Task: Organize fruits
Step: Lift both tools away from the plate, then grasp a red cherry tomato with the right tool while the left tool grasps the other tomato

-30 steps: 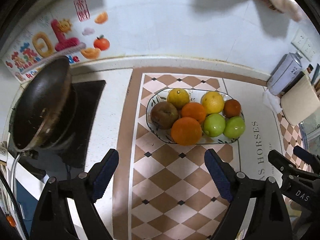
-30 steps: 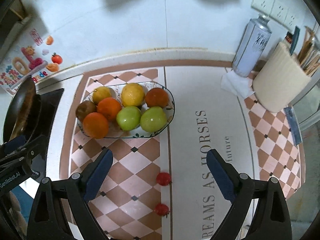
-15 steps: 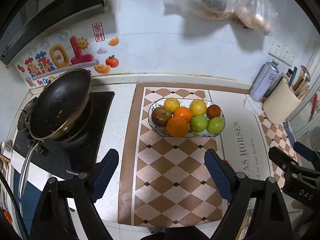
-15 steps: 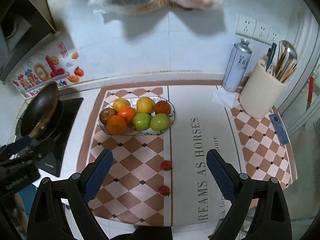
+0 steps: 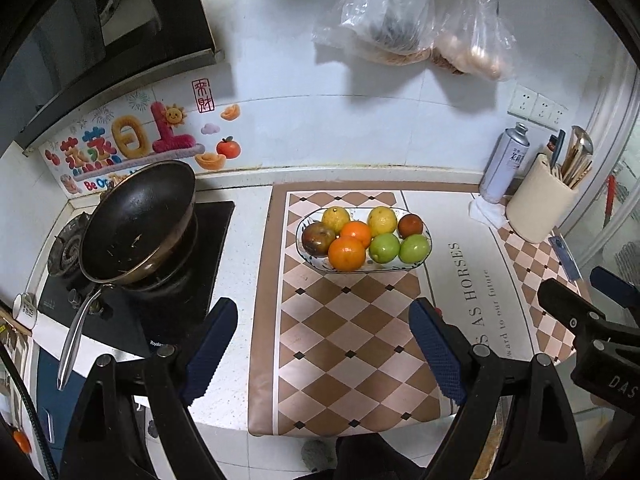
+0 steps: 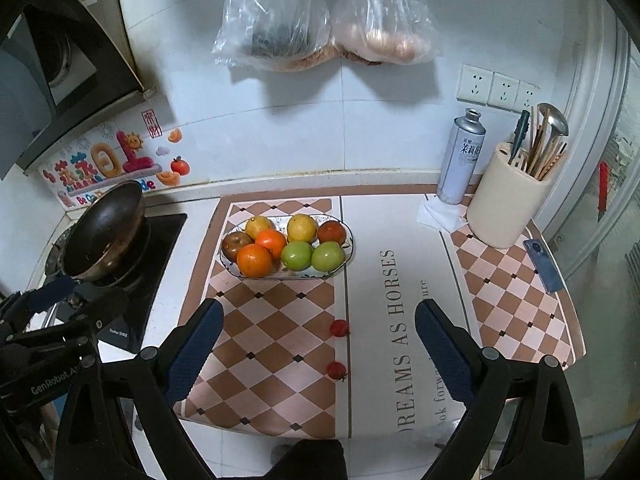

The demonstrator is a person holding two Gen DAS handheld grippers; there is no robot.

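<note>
Both my left fingers [image 5: 322, 344] and right fingers [image 6: 318, 346] are wide apart and hold nothing. Big fruits fill the oval patterned dish [image 6: 347, 249]. Two small red fruits [image 6: 339, 328] lie loose on the desk mat [image 6: 280, 312]. I should come down slowly and pinch one softly.

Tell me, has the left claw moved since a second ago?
Yes. The left claw pulled up and back from the fruit plate, which now looks smaller.
</note>
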